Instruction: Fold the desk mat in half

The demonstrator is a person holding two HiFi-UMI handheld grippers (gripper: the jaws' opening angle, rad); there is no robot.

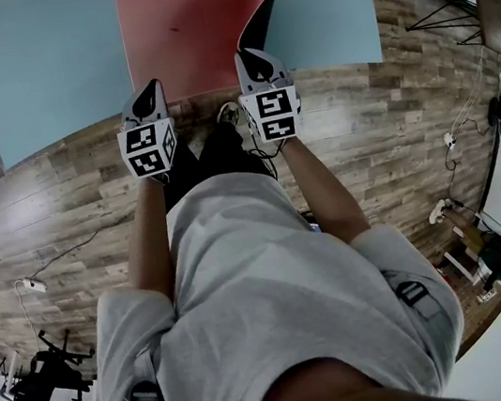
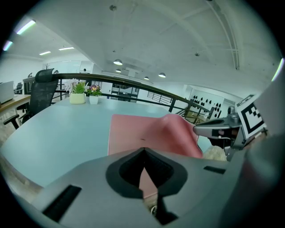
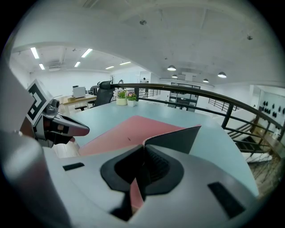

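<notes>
2 tongs: the left tongs (image 1: pixel 147 103) and the right tongs (image 1: pixel 256 65) are both at the near edge of the desk mat (image 1: pixel 192 23), 1 at each near corner.
Left tongs: pressed together on the near-left corner, with pink material between the jaws. This corner is low, close to the desk (image 1: pixel 47 67).
Right tongs: pinching the near-right corner, which is raised and curls over, so the dark underside (image 3: pixel 173 138) shows.
Place of the mat: pink side up on the light blue desk, its near edge just at the front edge of the desk.
Direction: the long axis seems to run away from the person and the short edges lie across. The far end is cut off in the head view, so this is a judgement.
Handling: it looks thin, light and flexible, because it bends in a smooth curve and does not crease. The dark underside probably grips the desk a little.
Where to hold: the 2 near corners, as now. Both should rise to the same height, or the fold may go crooked.
</notes>
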